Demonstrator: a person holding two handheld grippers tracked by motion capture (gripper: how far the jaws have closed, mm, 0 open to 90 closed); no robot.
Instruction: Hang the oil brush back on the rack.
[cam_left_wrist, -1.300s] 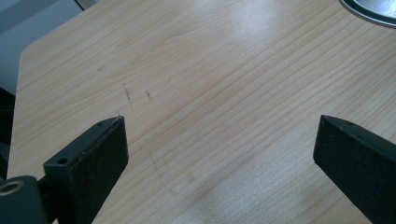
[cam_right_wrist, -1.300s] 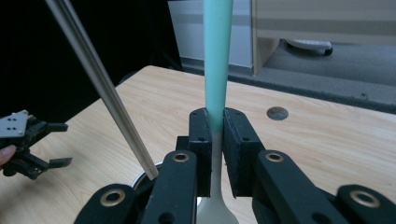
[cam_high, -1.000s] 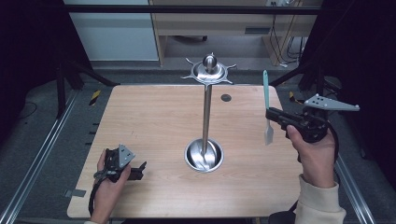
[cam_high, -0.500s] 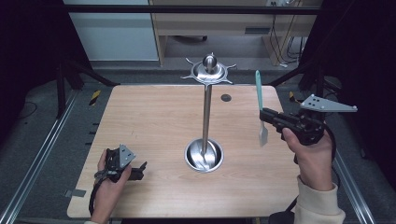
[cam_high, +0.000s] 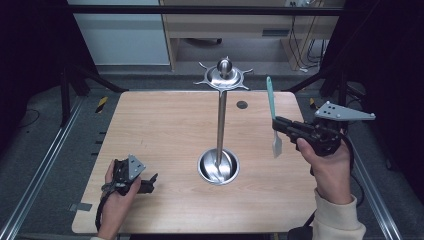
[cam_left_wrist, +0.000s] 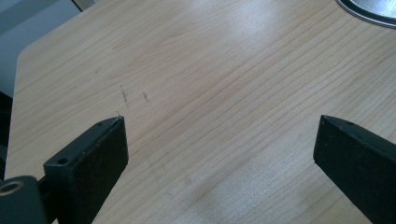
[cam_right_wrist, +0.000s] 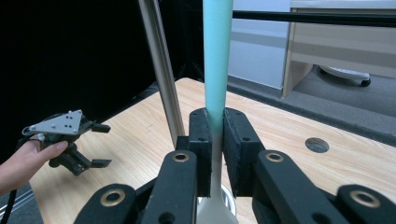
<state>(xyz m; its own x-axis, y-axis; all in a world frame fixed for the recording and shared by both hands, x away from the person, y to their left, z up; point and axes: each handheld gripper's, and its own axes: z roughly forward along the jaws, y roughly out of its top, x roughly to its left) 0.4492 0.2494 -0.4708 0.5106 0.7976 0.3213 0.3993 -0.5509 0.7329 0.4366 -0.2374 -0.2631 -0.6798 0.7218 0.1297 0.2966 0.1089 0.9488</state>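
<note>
While upright, spatula (cam_right_wrist: 217, 56) clamped between right hand-held gripper (cam_right_wrist: 217, 140) jaws.

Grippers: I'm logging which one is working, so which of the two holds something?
The right gripper, jaws shut on the teal spatula. The left gripper rests open on the table.
</note>
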